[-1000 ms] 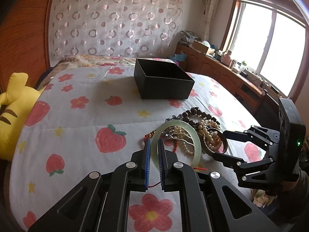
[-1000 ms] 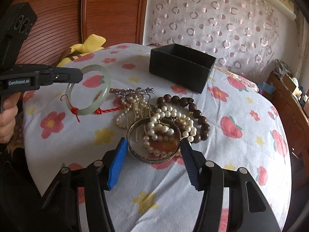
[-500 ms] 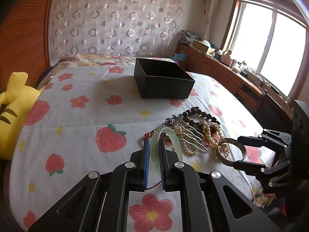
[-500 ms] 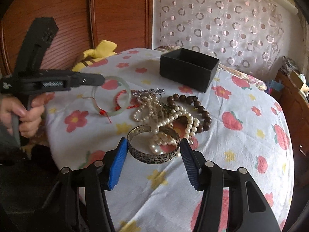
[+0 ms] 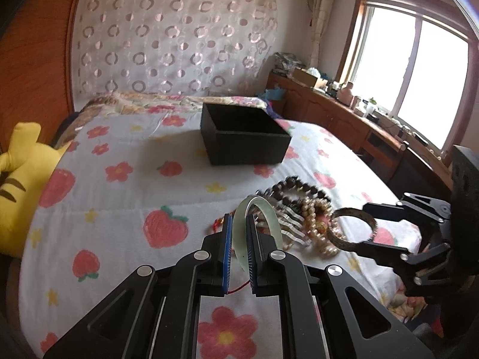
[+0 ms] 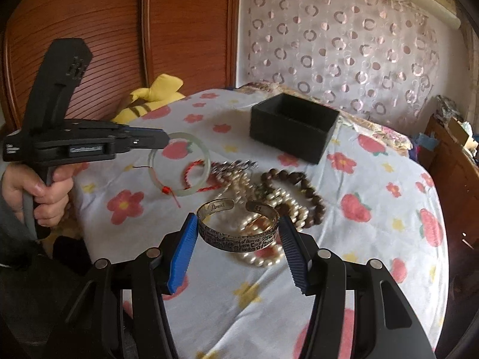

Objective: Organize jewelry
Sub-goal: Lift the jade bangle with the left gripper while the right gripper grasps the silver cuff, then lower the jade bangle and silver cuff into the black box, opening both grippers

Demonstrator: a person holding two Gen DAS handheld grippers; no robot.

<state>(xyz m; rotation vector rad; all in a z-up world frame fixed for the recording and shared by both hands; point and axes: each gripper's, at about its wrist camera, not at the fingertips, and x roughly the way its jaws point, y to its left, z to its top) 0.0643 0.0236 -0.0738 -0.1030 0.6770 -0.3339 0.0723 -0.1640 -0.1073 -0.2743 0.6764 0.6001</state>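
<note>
Through my left wrist camera, my left gripper (image 5: 238, 233) had its blue pads drawn in narrow on the rim of the pale green jade bangle (image 5: 260, 224), which stood upright between them above the strawberry-print bedspread (image 5: 119, 209). A thin red thread hung from the bangle under the pads. To the right, my right gripper (image 5: 363, 226) held the engraved metal cuff (image 5: 353, 227) just beside the heap of pearl strands (image 5: 314, 218) and the dark bead bracelet (image 5: 296, 188). The open black box (image 5: 245, 140) sat well beyond the heap, nearer the headboard. Through my right wrist camera, my right gripper (image 6: 238, 233) stood fairly wide, both pads pressed to the cuff's (image 6: 239, 233) outer sides, lifting it over the pearls (image 6: 263, 239). My left hand (image 6: 39, 191) gripped the other tool, whose tip clasped the bangle (image 6: 179, 164) off the bed, its red cord (image 6: 191, 170) dangling. The box (image 6: 293, 125) stood behind.
</note>
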